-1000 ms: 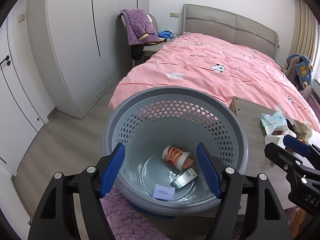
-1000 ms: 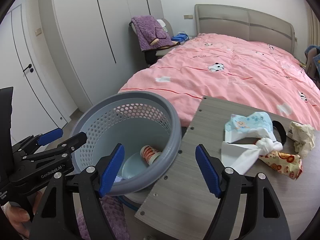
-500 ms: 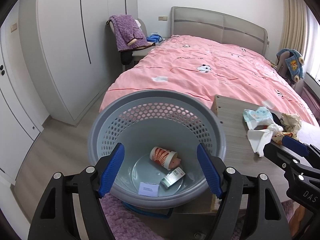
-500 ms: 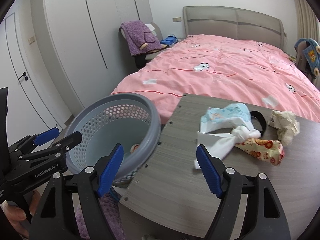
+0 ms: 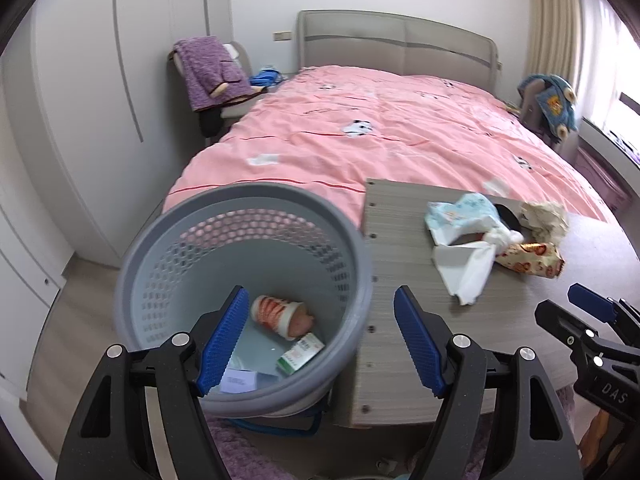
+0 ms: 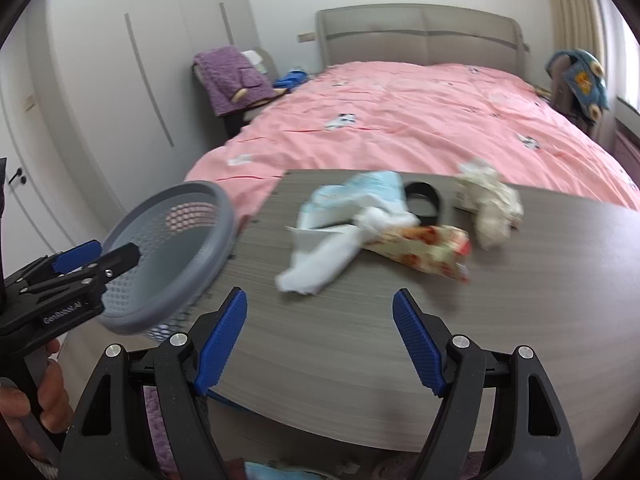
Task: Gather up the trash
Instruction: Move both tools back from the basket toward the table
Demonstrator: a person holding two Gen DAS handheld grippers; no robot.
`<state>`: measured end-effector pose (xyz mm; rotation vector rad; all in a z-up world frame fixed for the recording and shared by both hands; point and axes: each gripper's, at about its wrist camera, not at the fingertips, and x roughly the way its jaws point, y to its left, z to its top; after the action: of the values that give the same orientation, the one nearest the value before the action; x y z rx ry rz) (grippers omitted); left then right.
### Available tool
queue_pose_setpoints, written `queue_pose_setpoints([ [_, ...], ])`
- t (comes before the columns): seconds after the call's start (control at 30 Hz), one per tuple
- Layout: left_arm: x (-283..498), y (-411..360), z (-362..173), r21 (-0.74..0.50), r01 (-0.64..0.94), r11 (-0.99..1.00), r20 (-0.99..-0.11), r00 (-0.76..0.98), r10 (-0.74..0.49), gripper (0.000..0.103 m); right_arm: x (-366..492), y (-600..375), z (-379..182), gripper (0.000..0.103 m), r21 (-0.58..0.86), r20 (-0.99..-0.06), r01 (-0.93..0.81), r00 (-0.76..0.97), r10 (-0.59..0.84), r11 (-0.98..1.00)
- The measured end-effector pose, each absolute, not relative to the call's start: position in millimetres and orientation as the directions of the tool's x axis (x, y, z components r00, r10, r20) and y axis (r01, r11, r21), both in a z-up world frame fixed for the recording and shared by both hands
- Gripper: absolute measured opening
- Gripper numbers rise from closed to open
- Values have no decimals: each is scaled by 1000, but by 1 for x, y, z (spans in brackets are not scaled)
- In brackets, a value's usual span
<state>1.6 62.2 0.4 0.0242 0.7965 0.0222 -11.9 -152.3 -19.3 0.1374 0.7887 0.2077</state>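
Trash remaining: a small heap is lying on the bench (image 6: 360, 320), toward its far side near the bed (image 6: 420, 120). The heap is made up of a white tissue (image 6: 320, 260), a pale blue printed wrapper (image 6: 360, 196), a patterned snack wrapper (image 6: 424, 248) and a crumpled paper wad (image 6: 492, 208). A black ring (image 6: 424, 200) is sitting behind them, touching or just beside the blue wrapper; whether it is trash cannot be told.

The grey basket (image 5: 248, 208) is standing just beside the bench's left edge, and is already holding a paper cup (image 5: 276, 316), a small green-and-white box (image 5: 300, 356) and a white slip (image 5: 240, 380).

The right gripper (image 6: 320, 344) is hovering over bare bench, short of the heap, jaws standing wide and empty. The left gripper (image 5: 320, 344) is hanging over the basket's near rim, also wide and empty.

Handling judgement: everything in the heap is looking light and soft. The tissue is limp and will be collapsing under the pads, so pinching its bunched knot where it meets the snack wrapper should be giving the most material. The snack wrapper is likely slick film; taking it across its narrow width, mid-body, should be resisting slip. The wad is springy and is offering bulk from any side. Nothing is appearing fragile. Pieces are overlapping, so one pinch may be dragging a neighbour along.
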Motion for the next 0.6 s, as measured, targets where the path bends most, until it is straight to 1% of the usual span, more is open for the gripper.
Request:
queue_pose_setpoints([
  [0.3,20,17,-10,52,68,996,-742,670,-7,72,-10,-218,-39,74,214,-714,3,683,154,977],
  [0.6,40,-11,-11,57,100,993,-743,669,-24,72,14,-261,-42,74,220,-700,74,707,105,973],
])
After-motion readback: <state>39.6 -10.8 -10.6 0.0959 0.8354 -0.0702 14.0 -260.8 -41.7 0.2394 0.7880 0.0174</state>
